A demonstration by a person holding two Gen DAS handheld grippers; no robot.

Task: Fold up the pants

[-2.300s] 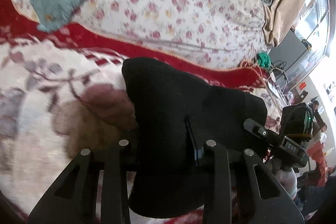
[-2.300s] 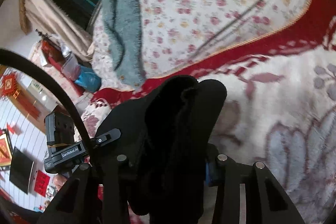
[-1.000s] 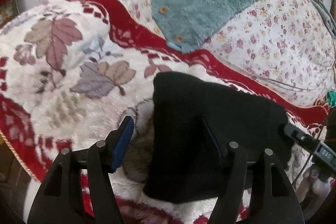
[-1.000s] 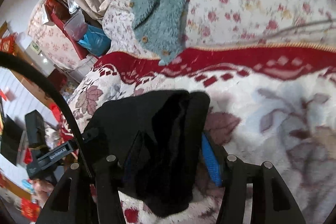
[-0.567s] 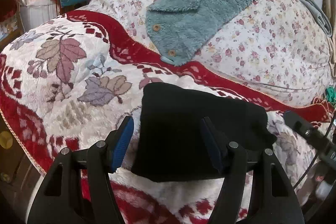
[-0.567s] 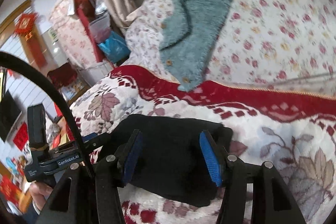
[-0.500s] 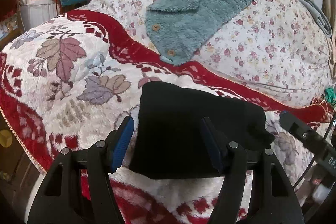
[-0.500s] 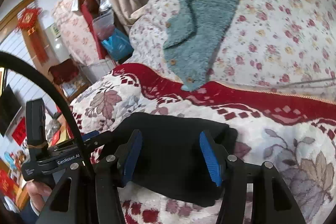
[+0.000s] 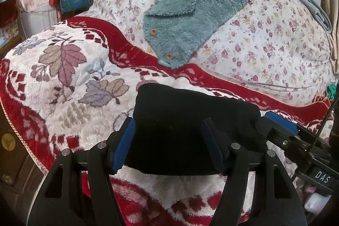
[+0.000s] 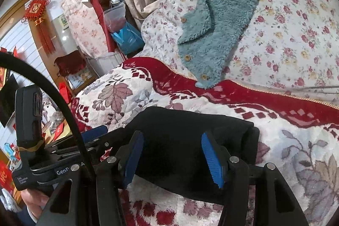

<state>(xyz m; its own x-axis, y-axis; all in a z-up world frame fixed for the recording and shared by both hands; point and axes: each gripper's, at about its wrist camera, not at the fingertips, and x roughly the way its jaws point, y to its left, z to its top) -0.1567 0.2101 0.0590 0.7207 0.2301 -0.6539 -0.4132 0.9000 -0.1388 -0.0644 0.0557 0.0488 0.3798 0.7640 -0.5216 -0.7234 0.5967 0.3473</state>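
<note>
Both grippers, left gripper and right gripper, hang spread and empty over the folded black pants, which lie between their fingers on the red floral blanket; at 12 o'clock beyond, a teal fleece garment.

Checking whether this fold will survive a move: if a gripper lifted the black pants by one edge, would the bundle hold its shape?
Probably not. The pants are soft, thick fabric in loose, rounded layers, so one edge would likely droop and unfold. On the plush blanket a push would probably drag and bunch them, not slide.
</note>
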